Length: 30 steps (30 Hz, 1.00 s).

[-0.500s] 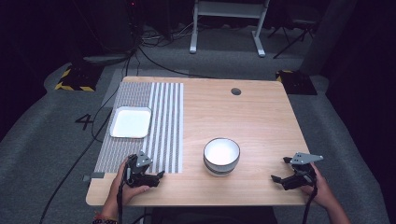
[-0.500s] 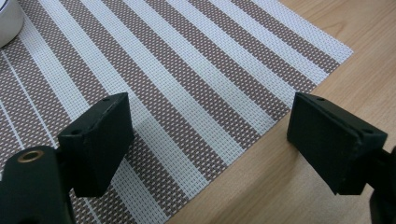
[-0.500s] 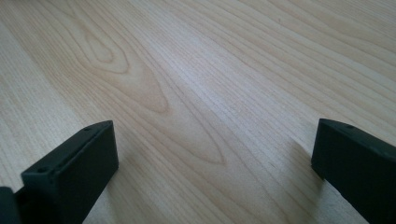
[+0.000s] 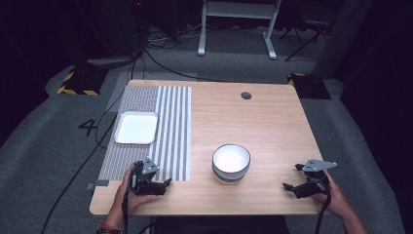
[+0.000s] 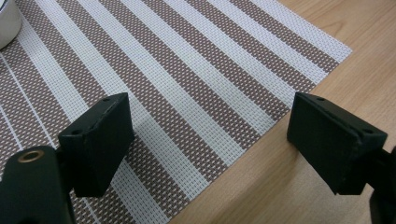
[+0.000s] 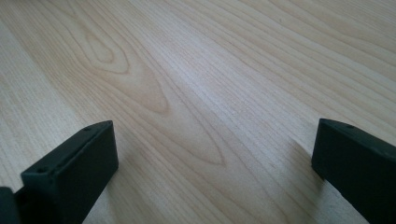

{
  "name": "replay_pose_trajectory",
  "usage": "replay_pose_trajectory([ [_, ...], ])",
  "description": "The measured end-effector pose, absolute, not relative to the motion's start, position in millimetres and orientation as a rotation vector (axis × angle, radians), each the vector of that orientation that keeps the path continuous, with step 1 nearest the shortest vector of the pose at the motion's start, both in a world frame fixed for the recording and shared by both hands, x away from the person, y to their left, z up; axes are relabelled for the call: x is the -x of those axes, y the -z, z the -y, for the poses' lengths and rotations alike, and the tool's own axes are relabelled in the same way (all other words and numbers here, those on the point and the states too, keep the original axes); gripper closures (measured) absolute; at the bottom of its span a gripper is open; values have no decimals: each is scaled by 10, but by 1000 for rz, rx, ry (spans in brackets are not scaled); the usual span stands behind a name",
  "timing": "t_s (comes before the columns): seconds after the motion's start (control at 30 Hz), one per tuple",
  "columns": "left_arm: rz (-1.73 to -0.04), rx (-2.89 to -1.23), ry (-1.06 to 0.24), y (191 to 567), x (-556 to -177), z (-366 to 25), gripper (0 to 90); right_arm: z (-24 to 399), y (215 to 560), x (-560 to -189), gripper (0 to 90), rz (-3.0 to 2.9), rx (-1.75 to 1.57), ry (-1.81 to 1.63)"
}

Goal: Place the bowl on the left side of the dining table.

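My left gripper (image 4: 164,185) rests low at the table's front left, by the front right corner of a striped placemat (image 4: 160,126). In the left gripper view, the gripper (image 5: 210,135) is open, with the placemat (image 5: 187,70) and the wooden table (image 5: 364,32) showing between its jaws. My right gripper (image 4: 292,177) sits at the front right, also open, and in the right gripper view it (image 6: 215,158) has just bare wood (image 6: 210,70) between its jaws. A white bowl with a dark rim (image 4: 231,163) stands between the two grippers, apart from both.
A white square plate (image 4: 137,128) lies on the placemat's left half; its rim (image 5: 7,23) peeks into the left gripper view. A round cable hole (image 4: 246,95) sits at the table's far side. Cables and a metal stand occupy the dark floor beyond.
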<state>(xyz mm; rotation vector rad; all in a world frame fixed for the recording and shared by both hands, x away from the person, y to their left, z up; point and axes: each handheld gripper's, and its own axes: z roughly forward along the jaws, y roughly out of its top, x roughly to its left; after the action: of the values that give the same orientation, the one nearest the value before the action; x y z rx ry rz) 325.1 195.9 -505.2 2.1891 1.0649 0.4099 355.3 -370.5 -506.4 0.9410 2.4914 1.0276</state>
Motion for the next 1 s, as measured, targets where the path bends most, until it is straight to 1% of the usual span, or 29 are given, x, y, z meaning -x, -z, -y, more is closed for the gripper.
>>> replay_pose_trajectory([
  [0.2,-1073,-2201,-388,5040,-3256,-1949,145,3706,5064,-3554,4,-2492,-940,-1027],
  [0.33,-1067,-2209,-396,5032,-3253,-1936,147,3706,5064,-3554,4,-2493,-940,-1027],
  [0.4,-1054,-2229,-419,5015,-3248,-1928,154,3705,5064,-3554,4,-2491,-940,-1028],
  [0.5,-1028,-2254,-391,4999,-3232,-1894,156,3705,5064,-3554,5,-2491,-940,-1028],
  [0.67,-1011,-2260,-395,4957,-3224,-1879,156,3706,5064,-3554,4,-2491,-940,-1028],
  [1.0,-988,-2267,-444,4845,-3196,-1809,156,3705,5064,-3554,4,-2491,-940,-1027],
])
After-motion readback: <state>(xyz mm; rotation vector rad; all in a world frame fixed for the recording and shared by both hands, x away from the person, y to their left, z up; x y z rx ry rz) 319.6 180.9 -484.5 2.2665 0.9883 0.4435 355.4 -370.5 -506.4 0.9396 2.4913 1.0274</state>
